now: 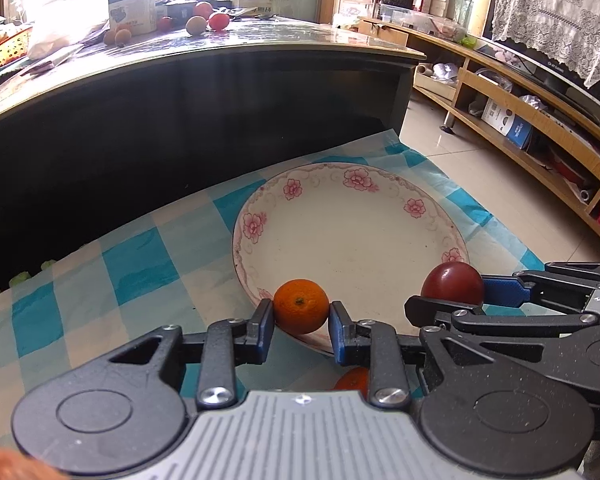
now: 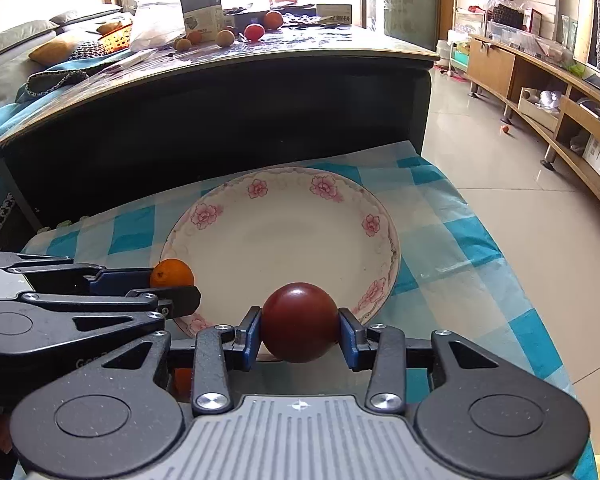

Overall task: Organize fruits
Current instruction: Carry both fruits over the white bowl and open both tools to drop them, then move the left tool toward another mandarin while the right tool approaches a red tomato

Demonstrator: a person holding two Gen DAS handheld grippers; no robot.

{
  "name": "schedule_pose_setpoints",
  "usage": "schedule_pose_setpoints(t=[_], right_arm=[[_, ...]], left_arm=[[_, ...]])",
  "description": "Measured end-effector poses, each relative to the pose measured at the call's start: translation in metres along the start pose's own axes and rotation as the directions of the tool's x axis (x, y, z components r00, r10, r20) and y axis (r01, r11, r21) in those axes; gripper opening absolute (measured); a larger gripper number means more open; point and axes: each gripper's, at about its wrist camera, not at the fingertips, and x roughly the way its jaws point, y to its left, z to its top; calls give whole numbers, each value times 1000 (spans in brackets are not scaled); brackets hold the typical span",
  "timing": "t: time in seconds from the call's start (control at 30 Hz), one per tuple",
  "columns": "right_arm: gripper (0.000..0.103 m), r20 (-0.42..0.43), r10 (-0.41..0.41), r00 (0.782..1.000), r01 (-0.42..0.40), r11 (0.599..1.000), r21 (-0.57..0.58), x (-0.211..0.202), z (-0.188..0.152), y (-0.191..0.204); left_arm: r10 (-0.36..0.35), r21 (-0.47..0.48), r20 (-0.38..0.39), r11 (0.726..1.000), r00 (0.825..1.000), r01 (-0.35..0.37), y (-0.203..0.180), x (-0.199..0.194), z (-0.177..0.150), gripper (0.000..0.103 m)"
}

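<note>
I've got the orange clamped in the left gripper jaws, over the near rim of the flowered plate. Right gripper jaws are closed on a dark red fruit, also at the plate's near edge. Plate sits on a blue-white check cloth, w/ the dark desk behind it carrying more fruit. Left cam only: a second orange under the jaws. Right cam only: a small orange ball on the floor by the wooden shelving.
</note>
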Motion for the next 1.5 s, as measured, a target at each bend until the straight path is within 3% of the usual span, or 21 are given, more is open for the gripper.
schedule_pose_setpoints(t=[0.57,0.97,1.5], right_arm=[[39,39,-7,999,8,1000,-18,-2,3,1],[39,58,-1,998,2,1000,-16,-15,1,-1],[39,-2,74,997,-73,993,-94,-36,-30,15]], left_arm=[[1,-19,12,1000,1000,-1,4,-3,3,42],[-12,57,62,998,998,8,3,-32,-1,49],[-43,91,-9,995,999,44,36,-74,-47,49]])
